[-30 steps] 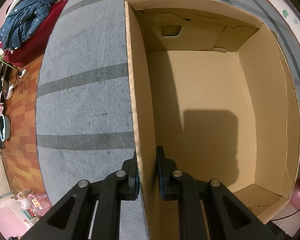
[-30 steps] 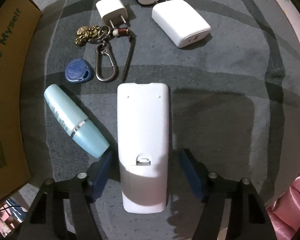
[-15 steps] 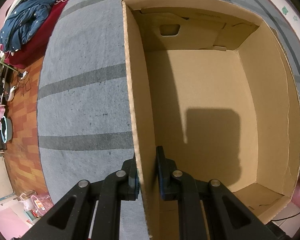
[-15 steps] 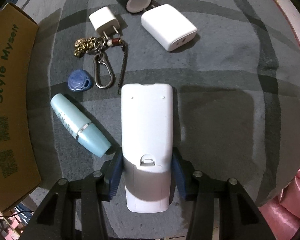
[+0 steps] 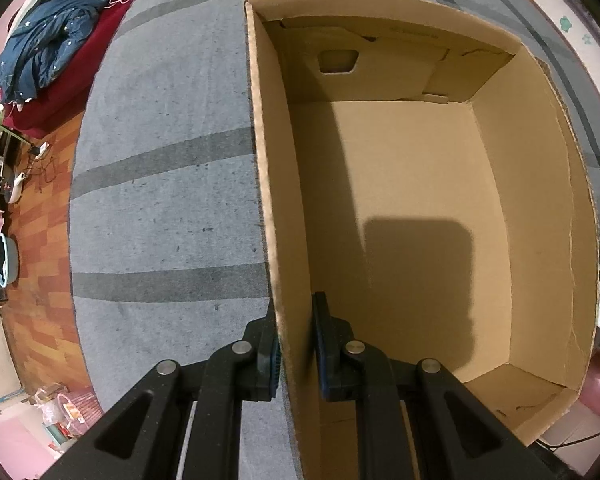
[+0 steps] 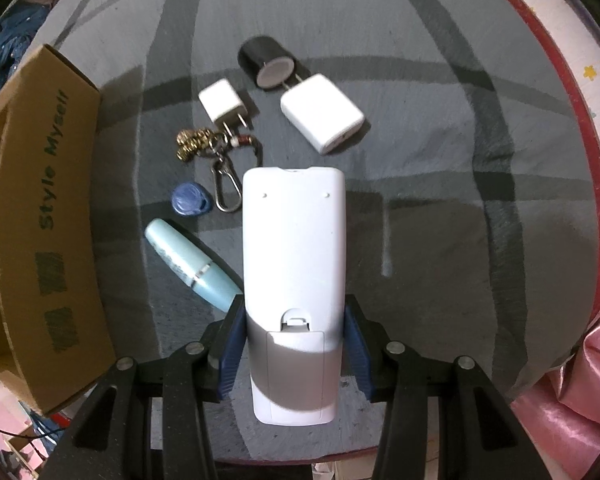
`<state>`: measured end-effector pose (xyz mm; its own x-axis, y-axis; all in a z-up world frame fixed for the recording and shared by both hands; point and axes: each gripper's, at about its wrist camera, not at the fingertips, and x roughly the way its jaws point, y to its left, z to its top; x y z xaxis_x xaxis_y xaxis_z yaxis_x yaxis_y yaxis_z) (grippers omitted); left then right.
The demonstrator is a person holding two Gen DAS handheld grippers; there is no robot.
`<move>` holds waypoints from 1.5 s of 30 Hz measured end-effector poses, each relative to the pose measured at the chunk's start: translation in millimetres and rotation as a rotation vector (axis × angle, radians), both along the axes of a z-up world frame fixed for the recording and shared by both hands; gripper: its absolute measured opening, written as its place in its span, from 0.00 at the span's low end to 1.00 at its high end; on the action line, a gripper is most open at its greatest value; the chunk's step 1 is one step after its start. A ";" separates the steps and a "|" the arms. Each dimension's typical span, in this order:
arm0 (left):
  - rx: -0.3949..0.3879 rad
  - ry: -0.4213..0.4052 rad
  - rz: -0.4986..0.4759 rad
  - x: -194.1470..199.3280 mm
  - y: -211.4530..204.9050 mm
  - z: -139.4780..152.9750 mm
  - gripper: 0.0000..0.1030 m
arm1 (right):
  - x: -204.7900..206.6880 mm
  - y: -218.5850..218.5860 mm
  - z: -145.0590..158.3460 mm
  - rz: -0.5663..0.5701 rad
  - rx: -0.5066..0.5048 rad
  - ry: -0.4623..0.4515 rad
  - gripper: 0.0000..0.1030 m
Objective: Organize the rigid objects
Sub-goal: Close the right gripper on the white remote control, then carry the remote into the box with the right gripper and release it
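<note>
My right gripper [image 6: 294, 344] is shut on a white remote control [image 6: 294, 248], face down, lifted off the grey striped blanket [image 6: 440, 216]. Below it lie a light blue tube [image 6: 192, 266], a blue key fob [image 6: 191, 200], a keyring with carabiner [image 6: 216, 152], a small white plug [image 6: 222, 104], a larger white charger [image 6: 322, 114] and a black cylinder [image 6: 266, 62]. My left gripper [image 5: 294, 344] is shut on the left wall of an open cardboard box [image 5: 276, 208], whose inside holds nothing I can see. The same cardboard box [image 6: 40, 216] shows at the left of the right wrist view.
The blanket [image 5: 160, 184] covers a round surface. Beyond its left edge are a wooden floor [image 5: 32, 256], a dark blue jacket [image 5: 48, 40] on a red seat and cables. Pink shiny fabric [image 6: 572, 384] lies at the lower right.
The right gripper closed on the remote and lifted it; the objects on the blanket now look smaller and farther away. The left gripper and the box stayed put.
</note>
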<state>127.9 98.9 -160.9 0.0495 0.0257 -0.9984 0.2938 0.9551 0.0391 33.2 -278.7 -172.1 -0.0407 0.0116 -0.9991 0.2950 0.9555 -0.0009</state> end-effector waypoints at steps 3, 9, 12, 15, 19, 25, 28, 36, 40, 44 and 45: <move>-0.012 0.004 0.000 0.9 2.4 0.1 0.14 | 4.9 3.5 13.1 0.007 -0.012 -0.013 0.48; -0.033 0.009 -0.013 2.3 7.8 1.1 0.14 | 11.7 10.9 34.9 -0.015 -0.014 -0.026 0.48; -0.030 0.009 -0.018 1.9 7.9 1.6 0.14 | 14.0 15.8 38.7 -0.012 -0.023 -0.032 0.48; -0.032 0.015 -0.012 4.1 7.2 0.5 0.14 | 11.3 25.3 39.6 -0.007 -0.034 -0.038 0.48; -0.042 0.013 -0.007 3.8 8.1 1.1 0.14 | 13.6 31.5 44.2 0.003 -0.035 -0.051 0.48; -0.047 0.013 -0.006 3.3 10.1 2.6 0.14 | 24.6 50.8 61.3 0.034 -0.039 -0.071 0.48; -0.052 0.013 -0.008 3.1 10.9 3.3 0.14 | 31.0 61.2 70.6 0.051 -0.044 -0.082 0.48; -0.056 0.015 -0.003 2.7 12.1 3.4 0.14 | 49.3 95.7 91.5 0.116 -0.034 -0.112 0.48; -0.054 0.016 0.001 3.1 11.6 3.2 0.14 | 56.0 112.7 97.5 0.149 -0.021 -0.130 0.48; -0.062 0.015 0.006 3.3 13.2 2.8 0.14 | 65.9 134.9 105.4 0.190 -0.008 -0.153 0.48; -0.064 0.014 0.005 3.2 14.2 2.8 0.14 | 67.6 139.4 106.5 0.199 -0.008 -0.156 0.48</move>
